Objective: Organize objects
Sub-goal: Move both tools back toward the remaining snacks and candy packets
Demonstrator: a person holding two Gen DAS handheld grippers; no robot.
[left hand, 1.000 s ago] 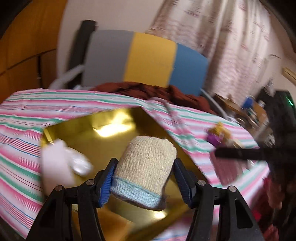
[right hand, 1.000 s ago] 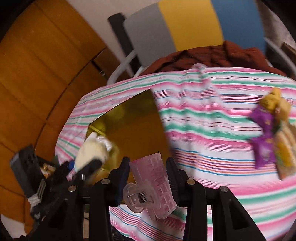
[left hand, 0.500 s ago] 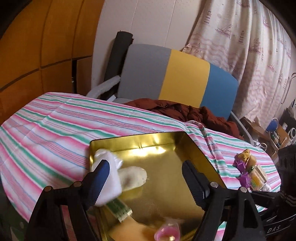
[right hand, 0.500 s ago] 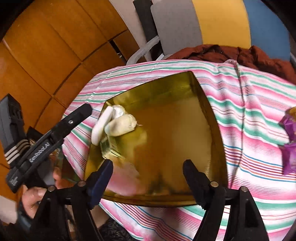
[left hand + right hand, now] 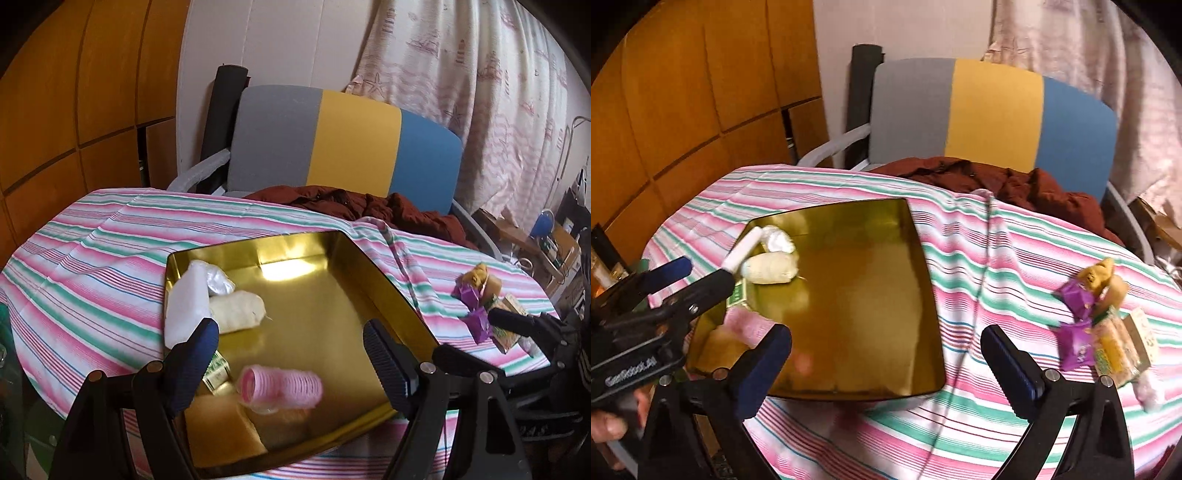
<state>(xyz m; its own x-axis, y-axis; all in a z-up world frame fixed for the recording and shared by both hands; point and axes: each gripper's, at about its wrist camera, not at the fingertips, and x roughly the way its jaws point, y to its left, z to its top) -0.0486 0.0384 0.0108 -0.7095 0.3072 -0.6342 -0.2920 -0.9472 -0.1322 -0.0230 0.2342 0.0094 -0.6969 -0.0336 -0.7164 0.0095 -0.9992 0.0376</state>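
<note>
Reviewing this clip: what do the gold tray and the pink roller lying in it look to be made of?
The gold tray looks like thin polished metal, probably tin: its walls and floor mirror the light and the items inside. The pink roller seems to be a plastic hair curler with a fuzzy, ribbed gripping surface and a hollow end; it is slightly blurred, so the texture is a guess.

Beyond the table you see a chair (image 5: 347,147) with a grey, yellow and blue back, a rust-brown garment (image 5: 369,210) heaped on it, wooden panelling (image 5: 683,110), and a patterned curtain (image 5: 480,92).
</note>
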